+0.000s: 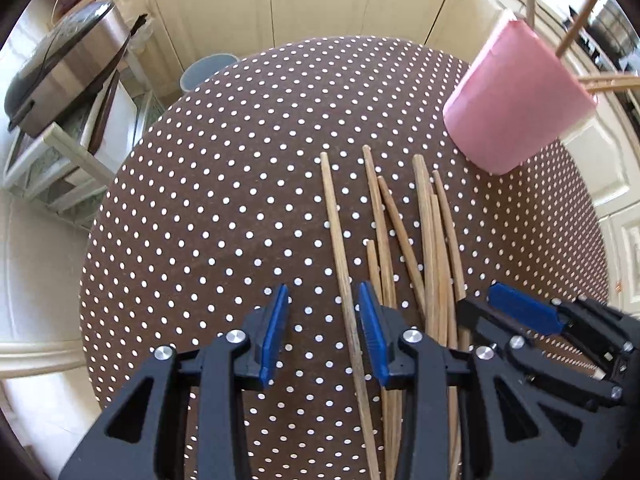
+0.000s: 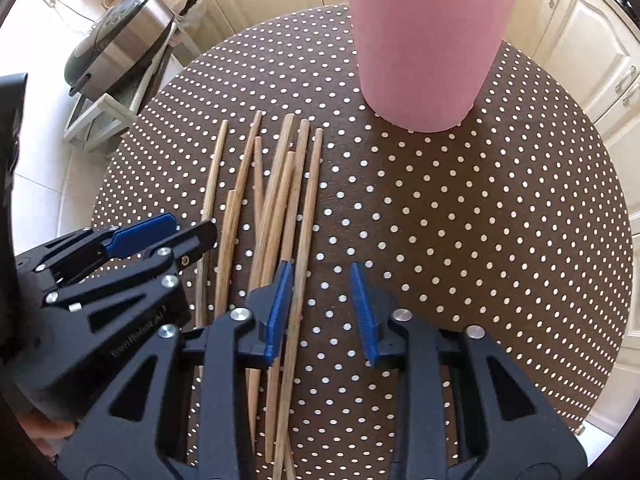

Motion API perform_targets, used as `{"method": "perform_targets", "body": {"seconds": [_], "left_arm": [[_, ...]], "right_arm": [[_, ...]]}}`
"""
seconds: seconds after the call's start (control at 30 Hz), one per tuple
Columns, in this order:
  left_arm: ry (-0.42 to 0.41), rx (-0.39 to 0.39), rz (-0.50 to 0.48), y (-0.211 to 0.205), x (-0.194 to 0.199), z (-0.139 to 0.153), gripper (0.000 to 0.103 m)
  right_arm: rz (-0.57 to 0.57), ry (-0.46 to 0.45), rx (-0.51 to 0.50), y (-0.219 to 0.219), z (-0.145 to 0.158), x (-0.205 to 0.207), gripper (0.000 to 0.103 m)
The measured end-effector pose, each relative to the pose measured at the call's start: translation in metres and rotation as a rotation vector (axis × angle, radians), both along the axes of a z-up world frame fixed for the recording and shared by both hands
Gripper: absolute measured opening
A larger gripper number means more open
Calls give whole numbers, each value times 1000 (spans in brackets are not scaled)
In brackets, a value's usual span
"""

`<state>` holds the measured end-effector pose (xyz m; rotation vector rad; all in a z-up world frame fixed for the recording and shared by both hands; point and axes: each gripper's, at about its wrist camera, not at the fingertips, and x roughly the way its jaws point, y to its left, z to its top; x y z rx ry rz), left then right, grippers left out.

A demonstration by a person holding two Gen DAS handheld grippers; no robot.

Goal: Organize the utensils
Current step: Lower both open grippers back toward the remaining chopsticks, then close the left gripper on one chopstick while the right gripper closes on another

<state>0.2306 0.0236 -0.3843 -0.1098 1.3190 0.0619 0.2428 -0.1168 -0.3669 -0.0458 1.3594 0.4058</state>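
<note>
A few wooden chopsticks already stand in the tall pink cup (image 1: 516, 96). About eight thin wooden chopsticks (image 2: 280, 208) remain loose on the brown dotted tablecloth (image 2: 460, 220). The left gripper (image 1: 324, 332) and right gripper (image 2: 320, 308) both stand apart, one stick between each pair, not clamped.

The chopsticks (image 2: 280, 208) were pale matt wood; the tablecloth (image 2: 460, 240) was brown dotted fabric. The pink cup (image 2: 424, 48) looked matt. The cooker (image 1: 60, 76), upper left, was brushed metal.

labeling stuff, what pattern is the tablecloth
Brown tablecloth with white polka dots, clearest in the right wrist view.
</note>
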Motion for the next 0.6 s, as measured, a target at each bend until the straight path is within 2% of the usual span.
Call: {"method": "perform_targets", "body": {"seconds": [0.1,0.37,0.5,0.6], "left_arm": [[-3,57,-32,-10,-1,-1,37],[15,50,-15,-9,2,-1,37],[33,51,-14,-7,7,0,37],[24,49,-9,-5,6,0,31]], "right_arm": [[4,9,-26,0,-1,2,19],[24,38,-59,8,-2,8,19],[33,54,-59,10,-3,9,15],[38,73,-39,8,-5,11,12]]}}
